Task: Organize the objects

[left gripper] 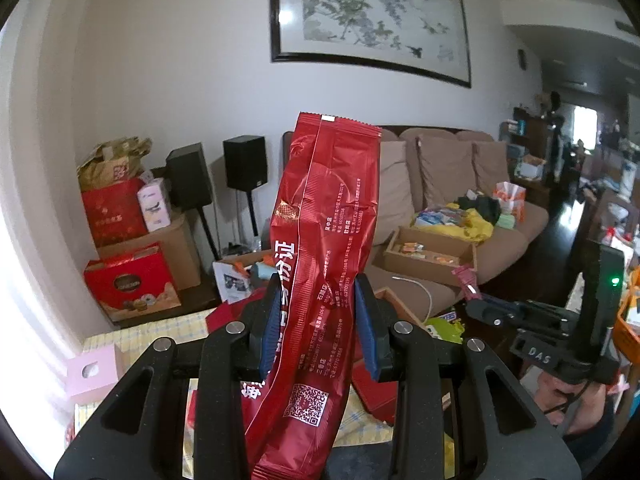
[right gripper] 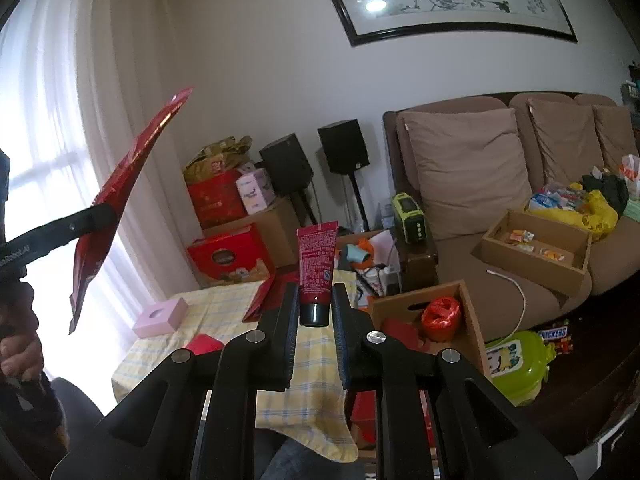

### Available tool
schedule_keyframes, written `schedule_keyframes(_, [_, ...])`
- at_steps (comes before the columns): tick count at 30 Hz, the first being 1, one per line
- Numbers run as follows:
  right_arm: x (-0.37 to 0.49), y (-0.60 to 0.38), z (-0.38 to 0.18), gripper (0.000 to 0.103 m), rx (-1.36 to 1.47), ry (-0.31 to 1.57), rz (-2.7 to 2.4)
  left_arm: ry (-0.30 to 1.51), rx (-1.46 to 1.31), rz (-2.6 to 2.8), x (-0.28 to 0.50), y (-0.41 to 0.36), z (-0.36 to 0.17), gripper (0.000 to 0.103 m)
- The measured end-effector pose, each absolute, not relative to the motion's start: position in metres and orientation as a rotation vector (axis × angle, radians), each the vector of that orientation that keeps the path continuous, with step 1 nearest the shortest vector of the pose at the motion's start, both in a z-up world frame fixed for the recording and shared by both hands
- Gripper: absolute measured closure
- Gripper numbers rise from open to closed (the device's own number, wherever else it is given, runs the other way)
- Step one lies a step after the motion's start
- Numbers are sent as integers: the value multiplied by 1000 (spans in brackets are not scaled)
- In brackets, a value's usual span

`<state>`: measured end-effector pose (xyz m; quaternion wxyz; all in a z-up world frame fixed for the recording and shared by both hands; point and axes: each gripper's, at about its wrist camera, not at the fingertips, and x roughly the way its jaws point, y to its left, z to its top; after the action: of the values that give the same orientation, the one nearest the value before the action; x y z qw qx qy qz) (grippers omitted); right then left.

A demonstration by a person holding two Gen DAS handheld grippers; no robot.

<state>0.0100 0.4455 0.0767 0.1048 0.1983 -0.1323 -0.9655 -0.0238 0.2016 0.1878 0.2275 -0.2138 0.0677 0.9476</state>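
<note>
My left gripper (left gripper: 316,300) is shut on a long red foil packet (left gripper: 320,264) with white print and a QR code, held upright in the air. The same red foil packet (right gripper: 120,204) shows edge-on at the left of the right wrist view, pinched by the left gripper (right gripper: 102,216). My right gripper (right gripper: 315,304) is shut on a small dark-red tube (right gripper: 316,264), cap end down between the pads. That right gripper (left gripper: 476,300) with the tube (left gripper: 466,280) also appears at the right of the left wrist view.
Below lies a table with a yellow checked cloth (right gripper: 224,312), a pink box (right gripper: 160,318) and red envelopes. A wooden crate (right gripper: 472,304) holds red ribbon; another wooden tray (right gripper: 536,240) sits on the brown sofa (right gripper: 480,264). A green lunchbox (right gripper: 516,364), speakers and red gift boxes stand around.
</note>
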Motion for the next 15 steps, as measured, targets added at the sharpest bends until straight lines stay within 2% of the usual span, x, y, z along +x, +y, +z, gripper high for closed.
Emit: schedule_keyframes(15, [12,464,79,88,572,-400,-2902,178,-561,2602,-31,235,192,71])
